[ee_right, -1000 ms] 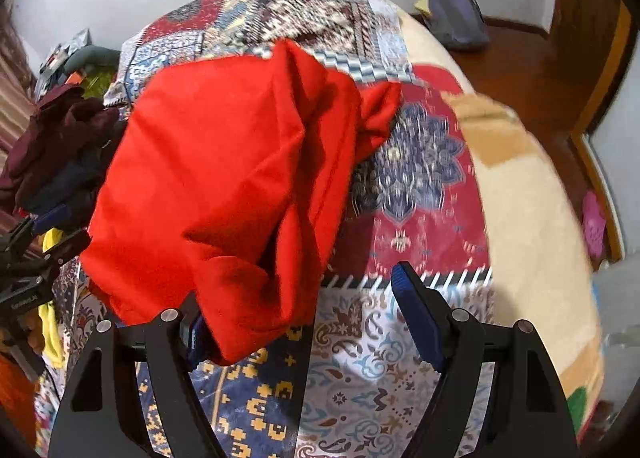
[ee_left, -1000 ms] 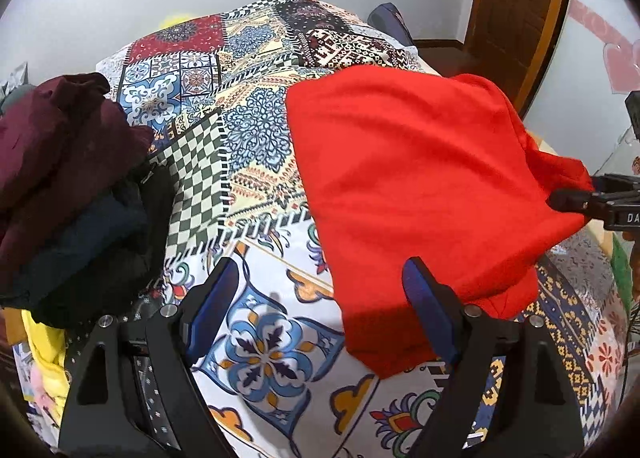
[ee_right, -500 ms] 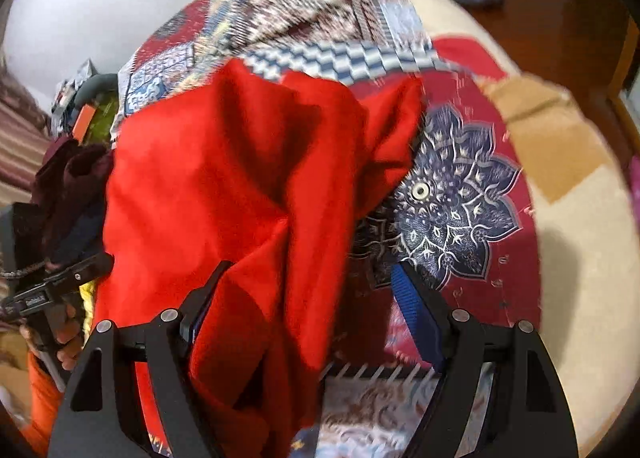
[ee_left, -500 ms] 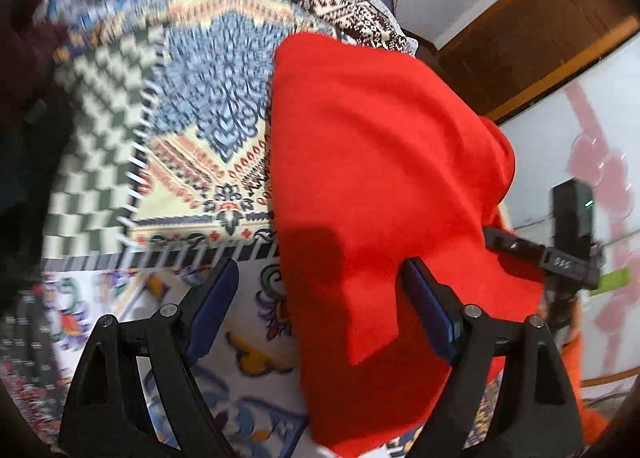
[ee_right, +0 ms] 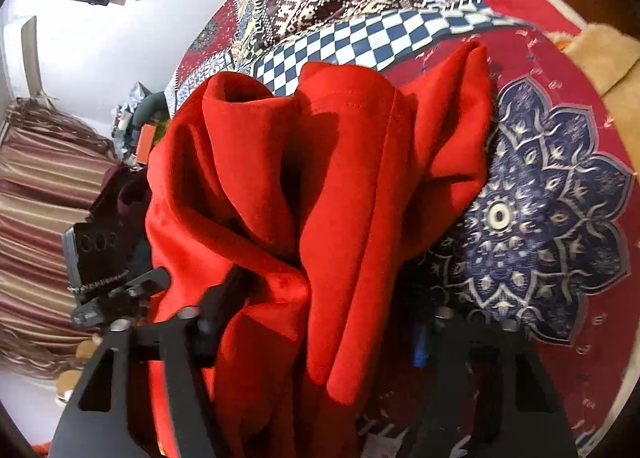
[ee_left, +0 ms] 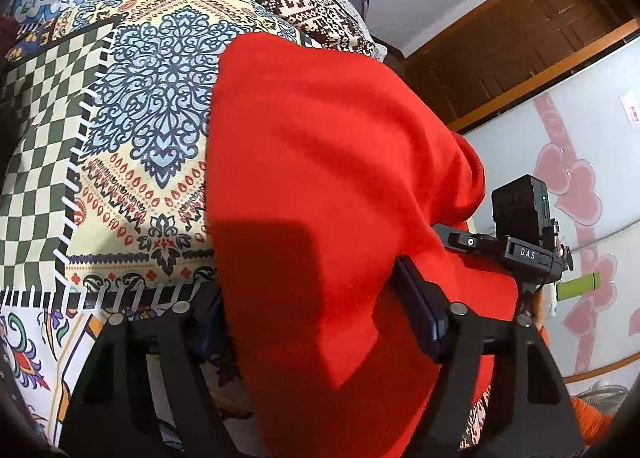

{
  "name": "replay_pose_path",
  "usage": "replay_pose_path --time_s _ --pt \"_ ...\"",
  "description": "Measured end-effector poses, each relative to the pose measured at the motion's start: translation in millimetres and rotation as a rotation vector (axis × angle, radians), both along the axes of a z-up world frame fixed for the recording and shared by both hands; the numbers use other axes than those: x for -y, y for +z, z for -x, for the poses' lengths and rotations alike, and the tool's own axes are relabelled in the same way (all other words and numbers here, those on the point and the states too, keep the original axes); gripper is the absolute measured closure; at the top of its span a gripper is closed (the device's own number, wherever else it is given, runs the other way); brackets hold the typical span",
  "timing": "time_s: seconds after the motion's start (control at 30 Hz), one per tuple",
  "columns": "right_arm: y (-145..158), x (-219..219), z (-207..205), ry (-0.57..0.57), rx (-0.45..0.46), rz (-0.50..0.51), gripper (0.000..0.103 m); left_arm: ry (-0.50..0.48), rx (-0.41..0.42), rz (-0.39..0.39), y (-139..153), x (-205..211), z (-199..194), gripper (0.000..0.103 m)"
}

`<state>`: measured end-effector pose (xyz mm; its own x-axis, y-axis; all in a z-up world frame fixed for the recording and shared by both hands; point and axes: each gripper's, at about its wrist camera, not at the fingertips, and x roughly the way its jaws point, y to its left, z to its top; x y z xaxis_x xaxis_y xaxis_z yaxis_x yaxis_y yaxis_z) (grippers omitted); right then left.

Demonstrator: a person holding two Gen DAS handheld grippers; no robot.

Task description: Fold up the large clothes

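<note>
No containers in view. Red garment (ee_left: 320,186) is lying on the bed's patchwork bedspread (ee_left: 152,106), bunched and partly lifted at the near end. In the left wrist view its long axis is running from the near edge up and away toward the far end of the bed; in the right wrist view it is gathering into vertical folds (ee_right: 320,198), hem stitching showing near the top.

Left hand-held gripper (ee_left: 316,318): fingers standing wide apart, red cloth filling the gap between them and hiding the left finger; can't tell if it is gripping anything.

Right hand-held gripper (ee_right: 320,322): fingers also spread, cloth draping between and over them; grip not readable either. It is also showing in the left wrist view (ee_left: 516,246), touching the garment's right edge
</note>
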<state>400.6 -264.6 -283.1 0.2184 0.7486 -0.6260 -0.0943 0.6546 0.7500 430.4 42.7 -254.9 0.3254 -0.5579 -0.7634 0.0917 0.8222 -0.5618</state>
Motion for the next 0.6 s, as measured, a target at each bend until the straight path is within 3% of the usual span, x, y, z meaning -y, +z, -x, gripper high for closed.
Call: replay_pose_path --time_s 0.03,0.13,0.17,0.23,0.4,0.6 --pt "0.4 0.6 -0.4 0.000 -0.006 -0.016 0.065 0.006 -0.004 -0.005 1.4 0.2 1.0 0.040" --pt "10.4 3.1 2.4 -0.022 0.000 -0.014 0.076 0.021 0.008 -0.028 12.1 0.1 5.9 0.056" --pt "15.4 3.4 4.8 -0.027 0.007 -0.010 0.077 0.027 0.010 -0.028 17.3 -0.5 7.4 0.065" --pt "32.5 -1.5 10.4 -0.024 0.035 0.013 0.080 0.035 0.016 -0.005 28.7 -5.4 11.4 0.072" --pt "76.1 -22.9 18.2 0.010 0.119 0.063 0.082 0.048 0.078 -0.036 66.9 -13.1 28.7 0.077" --pt "143.6 -54.4 32.4 0.040 0.257 0.088 0.082 0.084 0.228 -0.041 138.5 -41.5 56.7 0.078"
